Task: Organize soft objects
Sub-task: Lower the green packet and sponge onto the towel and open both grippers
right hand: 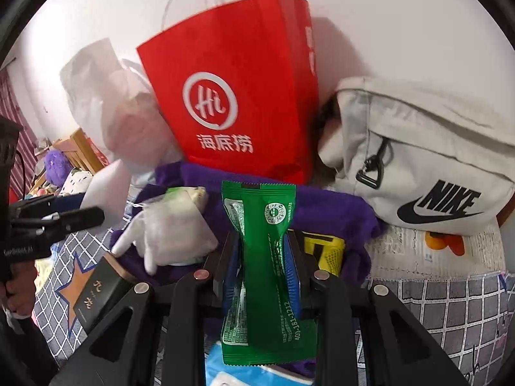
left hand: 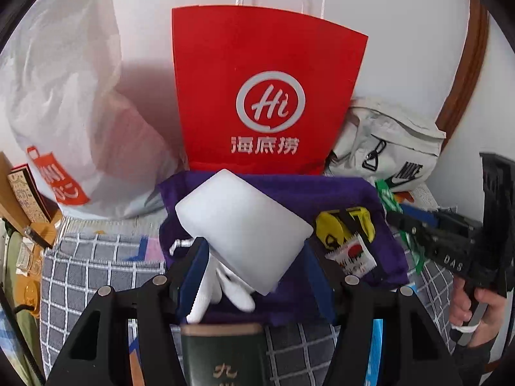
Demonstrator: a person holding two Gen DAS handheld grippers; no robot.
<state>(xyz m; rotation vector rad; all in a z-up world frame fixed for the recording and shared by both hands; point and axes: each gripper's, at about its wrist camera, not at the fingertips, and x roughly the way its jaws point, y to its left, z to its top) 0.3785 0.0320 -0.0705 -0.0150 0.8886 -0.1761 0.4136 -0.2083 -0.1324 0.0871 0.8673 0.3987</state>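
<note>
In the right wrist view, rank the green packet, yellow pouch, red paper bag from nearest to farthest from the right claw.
1. green packet: pinched in the right claw.
2. yellow pouch: just right, on the purple cloth.
3. red paper bag: behind, against the wall.

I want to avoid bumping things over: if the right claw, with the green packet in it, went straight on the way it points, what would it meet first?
Most likely the purple cloth lying just ahead of the right claw; the red paper bag stands behind it. Depth is hard to judge.
</note>
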